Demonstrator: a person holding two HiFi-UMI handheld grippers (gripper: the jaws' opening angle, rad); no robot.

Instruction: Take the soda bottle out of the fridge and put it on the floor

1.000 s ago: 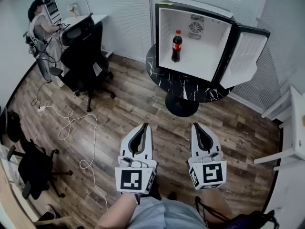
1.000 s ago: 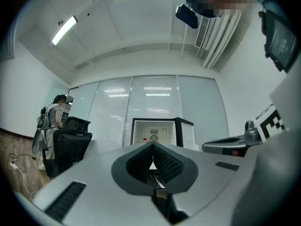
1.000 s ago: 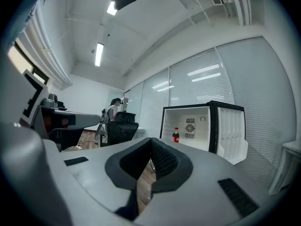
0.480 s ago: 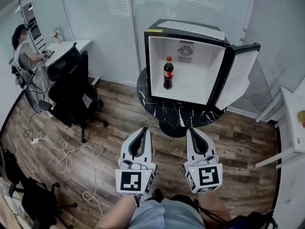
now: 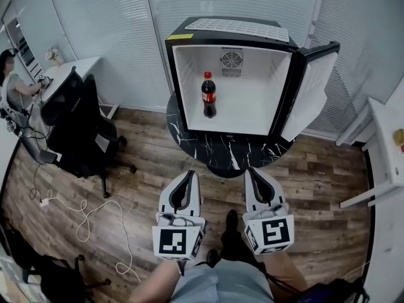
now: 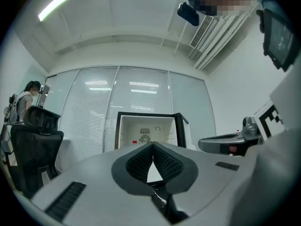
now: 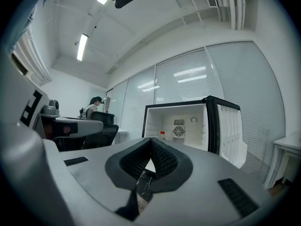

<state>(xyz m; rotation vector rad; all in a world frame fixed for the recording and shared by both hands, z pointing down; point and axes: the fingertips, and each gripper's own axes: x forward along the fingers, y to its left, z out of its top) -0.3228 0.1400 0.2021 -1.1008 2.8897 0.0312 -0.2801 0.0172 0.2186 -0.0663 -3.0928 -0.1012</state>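
Head view: a room with a wooden floor is being shown from above, and blinds are being seen along the far wall.
Fridge: a small black fridge is being carried by a round black marble table. Its door is being held wide open at the right, so the white inside is being exposed.
Office chair: a black chair is being seen at the left, beside a desk at which a person is being seated.
Cable: a white cable is being seen lying in loops on the floor, well apart from the table.
Left gripper: the left gripper is being held level and pointed towards the fridge, well short of it. In the left gripper view its jaws are being pressed together on nothing.
Right gripper: the right gripper is being held just beside the left one, likewise aimed at the fridge. In the right gripper view its jaws are being held closed and empty.
Soda bottle: the soda bottle is being seen upright inside the fridge, left of the middle. It is being touched by neither gripper.
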